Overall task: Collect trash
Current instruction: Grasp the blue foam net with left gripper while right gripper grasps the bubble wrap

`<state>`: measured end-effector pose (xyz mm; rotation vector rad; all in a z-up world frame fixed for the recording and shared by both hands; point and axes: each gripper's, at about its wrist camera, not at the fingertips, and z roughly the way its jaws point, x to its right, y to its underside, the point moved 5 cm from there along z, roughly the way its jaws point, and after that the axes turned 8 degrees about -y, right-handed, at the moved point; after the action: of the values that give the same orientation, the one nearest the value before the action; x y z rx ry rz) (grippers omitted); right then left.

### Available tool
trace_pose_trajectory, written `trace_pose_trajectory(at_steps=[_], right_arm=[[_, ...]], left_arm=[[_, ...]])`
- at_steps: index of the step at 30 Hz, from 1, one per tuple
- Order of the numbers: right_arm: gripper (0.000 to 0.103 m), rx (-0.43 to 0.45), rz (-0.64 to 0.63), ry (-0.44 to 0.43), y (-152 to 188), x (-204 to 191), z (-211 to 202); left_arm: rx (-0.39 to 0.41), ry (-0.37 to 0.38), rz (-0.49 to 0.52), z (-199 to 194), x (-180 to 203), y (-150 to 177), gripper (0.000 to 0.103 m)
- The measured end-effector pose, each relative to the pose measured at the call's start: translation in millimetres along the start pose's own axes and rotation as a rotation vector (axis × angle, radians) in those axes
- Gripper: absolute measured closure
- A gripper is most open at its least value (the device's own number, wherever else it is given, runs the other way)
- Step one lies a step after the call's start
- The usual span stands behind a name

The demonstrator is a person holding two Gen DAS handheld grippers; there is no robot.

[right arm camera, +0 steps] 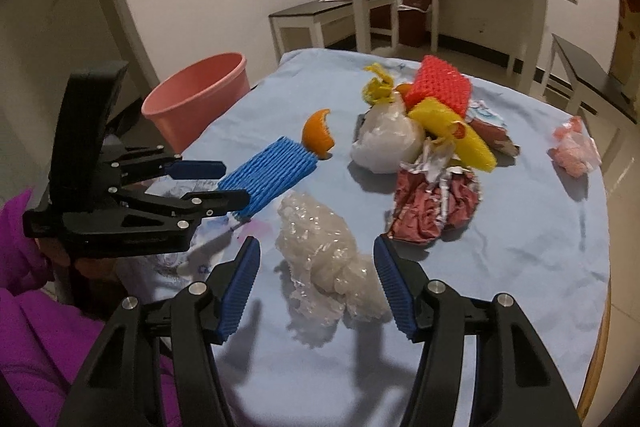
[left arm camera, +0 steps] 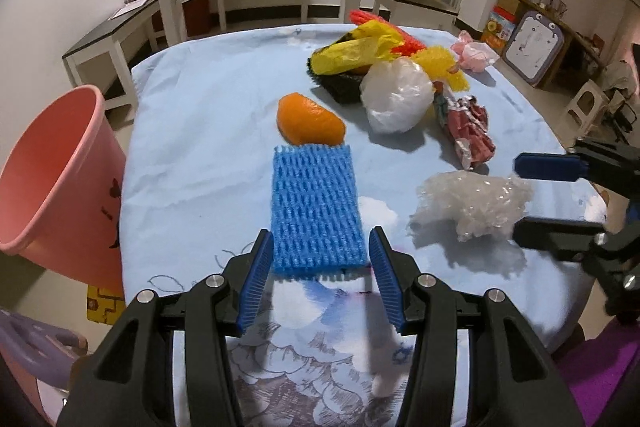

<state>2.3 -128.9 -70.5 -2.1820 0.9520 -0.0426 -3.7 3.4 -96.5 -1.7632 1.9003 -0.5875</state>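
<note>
The left tongs (left arm camera: 320, 267) stand apart with the near end of the blue foam net (left arm camera: 316, 207) between their pads, not clamped on it; the net lies flat toward the near edge of the counter (left arm camera: 200, 147). The right tongs (right arm camera: 316, 287) are likewise apart, straddling the crumpled clear plastic (right arm camera: 328, 259) near the same edge. Just past the net's far end sits an orange peel (left arm camera: 310, 125). Toward the far edge lie a white plastic bag (left arm camera: 396, 95), yellow wrapping (left arm camera: 352, 55), a red foam net (right arm camera: 440, 87) and a crumpled red wrapper (left arm camera: 468, 131); its print is too creased to read. A pink bin (left arm camera: 60, 187) stands off the counter's left edge; dark marks on its side are illegible.
</note>
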Motion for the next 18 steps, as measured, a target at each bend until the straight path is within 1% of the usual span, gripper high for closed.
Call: trace_pose_trajectory(at_steps=[4, 5, 7, 9, 10, 12, 13, 14, 15, 16, 18], right_arm=[[0.044, -0.036, -0.028, 0.011, 1.1, 1.2, 8.4], [0.044, -0.044, -0.034, 0.017, 1.0, 2.4, 9.6], [0.044, -0.052, -0.034, 0.023, 2.0, 4.9, 11.2], [0.044, -0.058, -0.033, 0.031, 3.2, 7.7, 12.7], [0.044, -0.062, -0.033, 0.039, 4.3, 9.1, 14.2], [0.045, -0.068, -0.028, 0.049, 5.2, 12.9, 16.2], [0.051, -0.069, -0.026, 0.065, 5.4, 15.5, 17.8], [0.057, -0.069, -0.025, 0.075, 5.7, 16.4, 18.0], [0.066, -0.068, -0.024, 0.086, 5.9, 18.3, 18.2], [0.067, -0.067, -0.017, 0.094, 5.3, 21.0, 17.8], [0.069, -0.060, 0.008, 0.077, 3.9, 24.6, 15.7]], left_arm=[[0.026, 0.014, 0.018, -4.9, 3.0, -0.9, 0.053], [0.024, 0.015, 0.024, -4.1, 4.5, -1.0, 0.059], [0.003, 0.015, 0.034, 1.6, 6.0, 1.0, 0.068], [-0.009, 0.010, 0.034, 6.0, 5.6, 3.2, 0.072], [-0.006, -0.005, 0.038, 7.5, 4.9, 3.5, 0.077], [0.000, -0.004, 0.042, 6.9, 4.7, 3.2, 0.082], [0.001, -0.005, 0.041, 6.7, 4.0, 3.2, 0.088], [0.002, -0.012, 0.043, 7.2, 3.0, 3.5, 0.091], [0.003, -0.016, 0.044, 7.5, 1.9, 3.8, 0.092], [0.006, -0.010, 0.038, 7.6, 0.1, 3.9, 0.095], [0.011, -0.001, 0.020, 5.9, -3.9, 3.8, 0.096]])
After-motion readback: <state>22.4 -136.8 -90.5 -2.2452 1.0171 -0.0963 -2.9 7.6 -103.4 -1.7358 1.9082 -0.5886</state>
